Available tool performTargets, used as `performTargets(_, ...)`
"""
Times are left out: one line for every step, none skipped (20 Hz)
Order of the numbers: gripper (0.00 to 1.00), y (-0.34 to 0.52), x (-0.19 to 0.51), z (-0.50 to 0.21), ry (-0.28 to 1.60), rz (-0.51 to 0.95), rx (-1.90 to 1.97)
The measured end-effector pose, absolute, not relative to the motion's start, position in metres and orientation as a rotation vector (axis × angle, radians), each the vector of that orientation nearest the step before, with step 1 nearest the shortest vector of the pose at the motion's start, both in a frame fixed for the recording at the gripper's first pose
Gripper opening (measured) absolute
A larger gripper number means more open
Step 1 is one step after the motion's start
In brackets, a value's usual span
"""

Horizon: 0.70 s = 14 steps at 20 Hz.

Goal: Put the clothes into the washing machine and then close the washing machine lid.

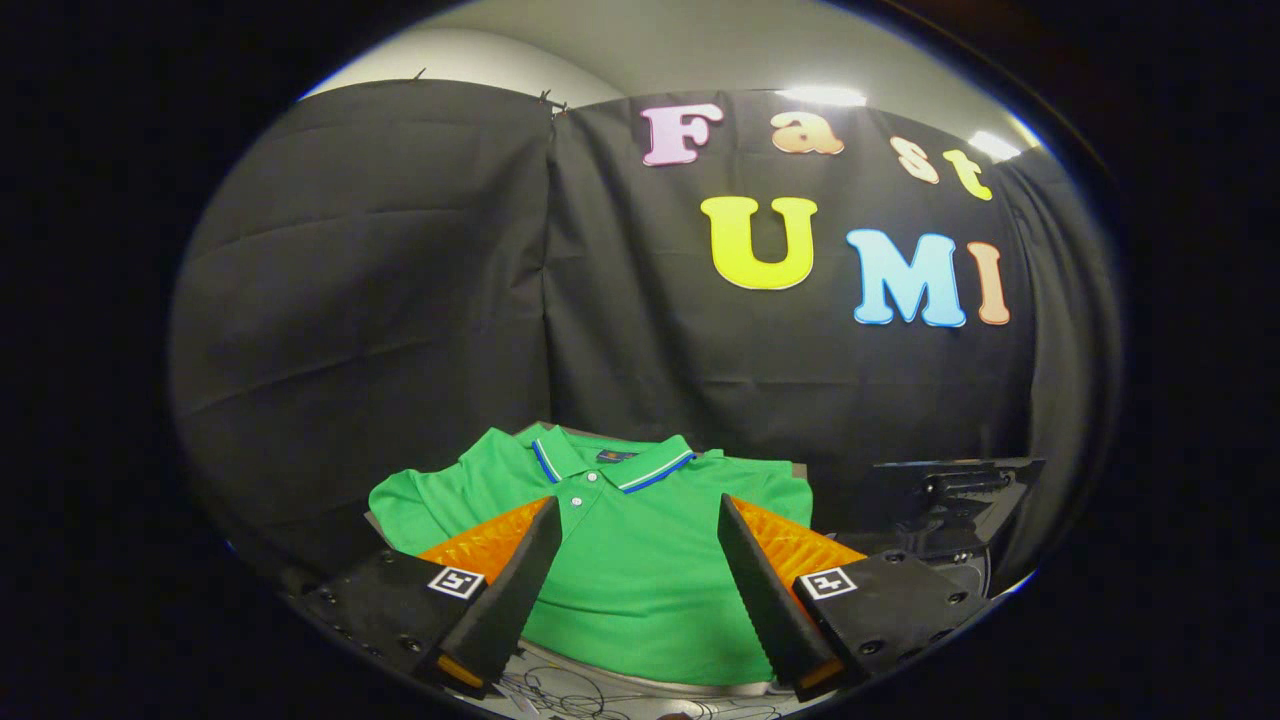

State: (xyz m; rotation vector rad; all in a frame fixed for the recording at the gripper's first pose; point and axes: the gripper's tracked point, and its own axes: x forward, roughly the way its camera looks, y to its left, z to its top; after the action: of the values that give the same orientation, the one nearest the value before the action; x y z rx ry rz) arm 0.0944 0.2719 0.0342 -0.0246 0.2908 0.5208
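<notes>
A green polo shirt [620,570] with a blue and white striped collar lies folded flat on a table, collar toward the booth wall. My gripper [640,512] hovers over it with its fingers spread wide apart, one over each side of the shirt's chest. Nothing is held between them. To the right of the shirt stands the dark washing machine [950,505], with its lid raised; only its upper part is visible past the right finger.
Black cloth walls close the booth behind and to both sides. The table's pale surface [600,690] with thin line markings shows just below the shirt's hem.
</notes>
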Motion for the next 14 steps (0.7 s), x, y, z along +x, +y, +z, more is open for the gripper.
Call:
performTargets(0.98,0.279,0.101,0.031,0.308,0.523,-0.03)
performTargets(0.98,0.283,0.108,0.027,0.331,0.521,-0.041)
performTargets(0.98,0.289,0.112,0.023,0.347,0.523,-0.045)
performTargets(0.98,0.293,0.117,0.019,0.364,0.523,-0.048)
performTargets(0.99,0.297,0.121,0.015,0.38,0.52,-0.052)
performTargets(0.98,0.3,0.127,0.011,0.397,0.515,-0.056)
performTargets(0.98,0.302,0.131,0.004,0.422,0.51,-0.064)
performTargets(0.99,0.304,0.135,0.0,0.444,0.505,-0.066)
performTargets(0.99,0.307,0.136,-0.008,0.465,0.504,-0.062)
performTargets(0.98,0.309,0.137,-0.014,0.487,0.504,-0.06)
performTargets(0.99,0.311,0.137,-0.021,0.51,0.503,-0.06)
performTargets(0.99,0.312,0.137,-0.027,0.53,0.505,-0.063)
performTargets(0.98,0.315,0.139,-0.031,0.55,0.51,-0.068)
performTargets(0.98,0.318,0.14,-0.034,0.569,0.518,-0.072)
